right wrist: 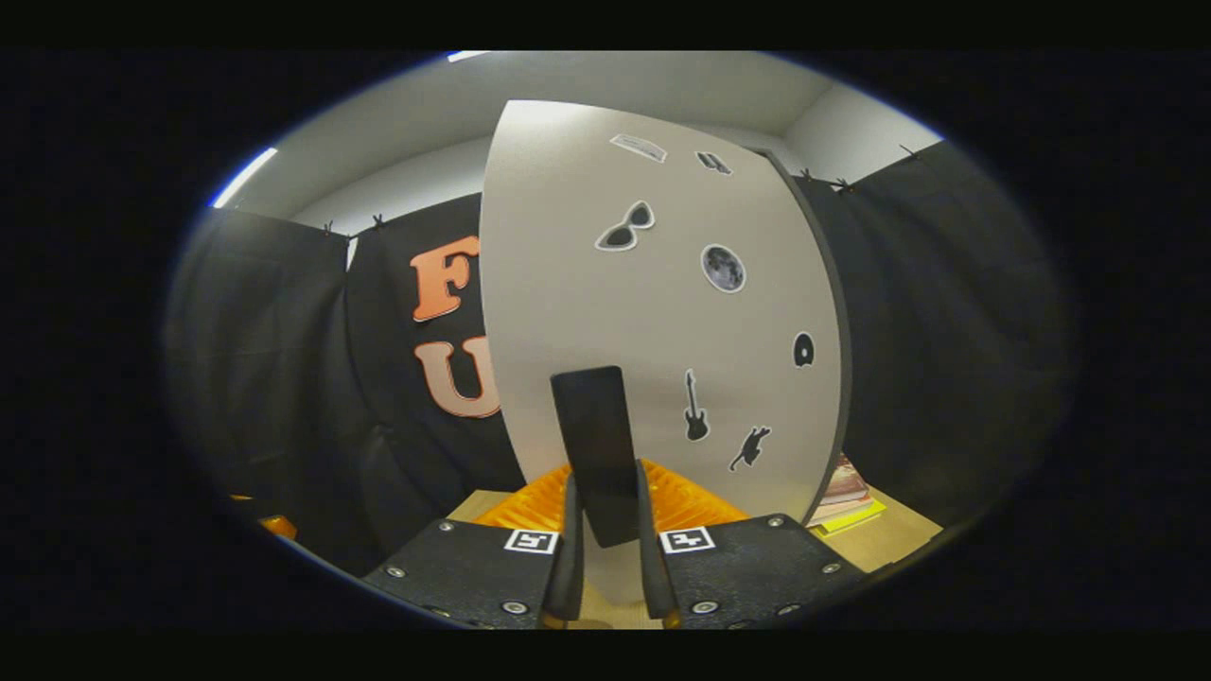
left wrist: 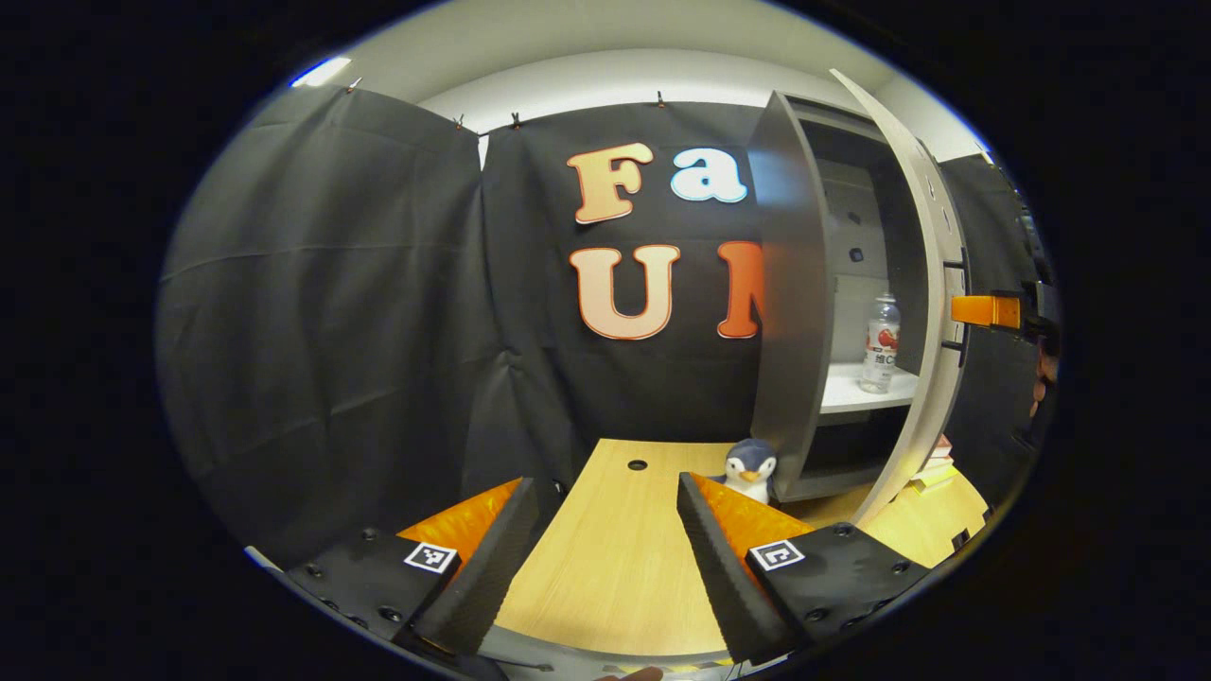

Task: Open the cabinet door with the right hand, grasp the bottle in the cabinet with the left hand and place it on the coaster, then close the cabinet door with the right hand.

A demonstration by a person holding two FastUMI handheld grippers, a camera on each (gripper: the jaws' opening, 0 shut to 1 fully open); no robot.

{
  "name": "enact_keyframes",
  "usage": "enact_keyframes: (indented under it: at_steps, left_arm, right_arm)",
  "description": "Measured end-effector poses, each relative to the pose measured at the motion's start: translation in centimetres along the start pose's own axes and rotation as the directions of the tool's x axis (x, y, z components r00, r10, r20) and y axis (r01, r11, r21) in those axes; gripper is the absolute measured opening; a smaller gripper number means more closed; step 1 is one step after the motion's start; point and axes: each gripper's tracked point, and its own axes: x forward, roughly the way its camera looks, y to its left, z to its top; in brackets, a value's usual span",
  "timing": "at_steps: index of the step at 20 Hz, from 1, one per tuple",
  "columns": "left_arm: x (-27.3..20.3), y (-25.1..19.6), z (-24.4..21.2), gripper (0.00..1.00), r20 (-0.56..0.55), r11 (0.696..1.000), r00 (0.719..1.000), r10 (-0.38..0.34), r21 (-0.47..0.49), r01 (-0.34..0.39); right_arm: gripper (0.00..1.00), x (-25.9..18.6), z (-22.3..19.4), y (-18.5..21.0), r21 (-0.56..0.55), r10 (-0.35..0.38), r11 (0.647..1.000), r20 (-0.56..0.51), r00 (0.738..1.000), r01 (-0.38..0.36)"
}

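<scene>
Clenched on the door handle (right wrist: 598,454), our right gripper (right wrist: 605,553) should swing the cabinet door (right wrist: 653,312) wider before the released left gripper (left wrist: 605,549) reaches the bottle (left wrist: 881,344).

Pretty dim booth, lit from above by a ceiling strip light (left wrist: 322,71) glowing upper left. Fisheye bends the door (right wrist: 662,312) hard, edges go dark and soft. Cabinet (left wrist: 842,284) interior is shadowy, mild glare on the table (left wrist: 615,567).
</scene>
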Motion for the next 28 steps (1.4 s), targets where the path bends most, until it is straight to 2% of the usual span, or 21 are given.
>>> enact_keyframes:
  at_steps: [1, 2, 9, 12, 15, 19, 20, 21, 22, 24, 25, 26, 27, 28]
  left_arm:
    - [-0.2, -0.9, -0.1, 0.97, 0.001, 1.000, 1.000, -0.009, 0.005, 0.009]
    - [-0.5, -1.8, 0.0, 0.97, 0.004, 1.000, 1.000, -0.016, 0.013, 0.016]
    - [-2.2, -8.6, -0.6, 0.97, -0.002, 0.994, 0.995, -0.099, 0.054, 0.098]
    - [-2.9, -11.7, -0.6, 0.95, 0.003, 0.989, 0.990, -0.143, 0.041, 0.143]
    - [-3.3, -14.3, -0.4, 0.95, 0.014, 0.985, 0.985, -0.172, 0.017, 0.172]
    - [-3.8, -17.2, -0.9, 0.95, 0.007, 0.982, 0.982, -0.190, 0.009, 0.190]
    - [-3.9, -17.9, -1.2, 0.95, 0.002, 0.981, 0.981, -0.195, 0.007, 0.195]
    - [-4.1, -18.5, -1.3, 0.95, -0.002, 0.980, 0.980, -0.197, 0.005, 0.197]
    - [-4.2, -19.0, -1.4, 0.95, -0.005, 0.980, 0.980, -0.200, 0.005, 0.200]
    - [-4.4, -19.8, -1.2, 0.95, 0.002, 0.980, 0.980, -0.201, 0.009, 0.201]
    - [-4.3, -20.1, -1.0, 0.95, 0.004, 0.980, 0.980, -0.201, 0.010, 0.201]
    - [-4.4, -20.3, -1.0, 0.95, 0.005, 0.980, 0.980, -0.200, 0.011, 0.200]
    - [-4.5, -20.5, -1.1, 0.97, 0.005, 0.980, 0.980, -0.199, 0.013, 0.199]
    - [-4.5, -20.7, -1.0, 0.95, 0.005, 0.980, 0.980, -0.197, 0.015, 0.197]
  right_arm:
    - [0.22, -0.8, 0.1, -0.8, 0.006, -0.001, 1.000, 0.001, 1.000, 0.001]
    - [0.25, -1.7, 0.0, -1.5, 0.008, -0.003, 1.000, 0.003, 1.000, 0.003]
    - [0.24, -6.1, 0.8, -6.2, 0.019, -0.036, 0.999, 0.018, 0.999, 0.035]
    - [0.17, -8.1, 1.2, -9.0, 0.025, -0.061, 0.998, 0.034, 0.998, 0.060]
    - [0.14, -11.3, 1.7, -14.0, 0.023, -0.096, 0.995, 0.043, 0.994, 0.095]
    - [0.16, -12.9, 1.9, -18.0, 0.021, -0.100, 0.995, 0.060, 0.993, 0.099]
    - [0.12, -13.6, 1.9, -19.0, 0.019, -0.104, 0.994, 0.061, 0.993, 0.103]
    - [0.16, -14.0, 1.9, -19.9, 0.011, -0.110, 0.994, 0.062, 0.992, 0.109]
    - [0.07, -14.2, 2.4, -20.8, 0.001, -0.115, 0.993, 0.073, 0.991, 0.115]
    - [0.15, -14.2, 2.7, -22.6, -0.023, -0.121, 0.992, 0.068, 0.990, 0.123]
    - [0.05, -14.2, 2.8, -23.4, -0.037, -0.122, 0.992, 0.063, 0.990, 0.125]
    - [0.05, -14.0, 2.9, -24.3, -0.051, -0.128, 0.990, 0.060, 0.990, 0.131]
    - [0.10, -14.0, 3.0, -25.3, -0.066, -0.137, 0.988, 0.060, 0.989, 0.141]
    - [0.10, -14.1, 3.1, -26.3, -0.083, -0.147, 0.985, 0.056, 0.988, 0.151]
